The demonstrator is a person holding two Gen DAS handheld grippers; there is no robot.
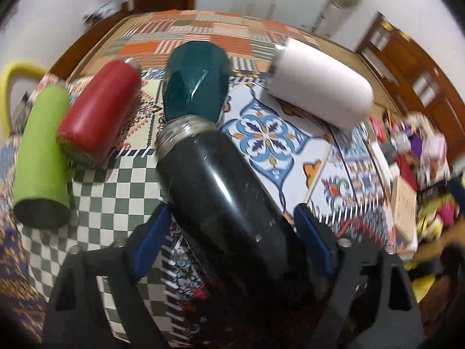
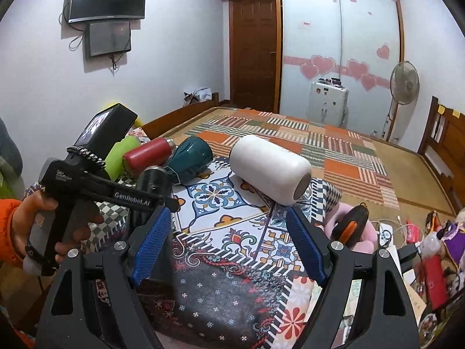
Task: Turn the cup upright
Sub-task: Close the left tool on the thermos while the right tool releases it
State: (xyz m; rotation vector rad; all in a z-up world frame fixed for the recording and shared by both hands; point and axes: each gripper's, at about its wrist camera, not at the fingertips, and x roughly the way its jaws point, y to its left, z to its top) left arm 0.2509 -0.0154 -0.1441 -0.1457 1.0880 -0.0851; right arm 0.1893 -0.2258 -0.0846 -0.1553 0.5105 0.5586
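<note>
A black bottle-shaped cup (image 1: 221, 192) with a silver threaded neck lies between the fingers of my left gripper (image 1: 232, 226), tilted with its neck away from me. The blue pads stand a little apart from its sides, so I cannot tell if it is gripped. The black cup (image 2: 151, 186) also shows in the right wrist view, behind the left gripper (image 2: 162, 203). My right gripper (image 2: 229, 241) is open and empty above the patterned cloth (image 2: 232, 232). A teal cup (image 1: 194, 81), a red cup (image 1: 101, 107), a green cup (image 1: 43, 157) and a white cup (image 1: 316, 84) lie on their sides.
The cups lie on a patterned cloth (image 1: 276, 139) over a low surface. Cluttered small items (image 2: 421, 247) sit at the right. A wooden bed frame (image 2: 444, 139), a fan (image 2: 404, 78) and a wardrobe (image 2: 337, 43) stand behind.
</note>
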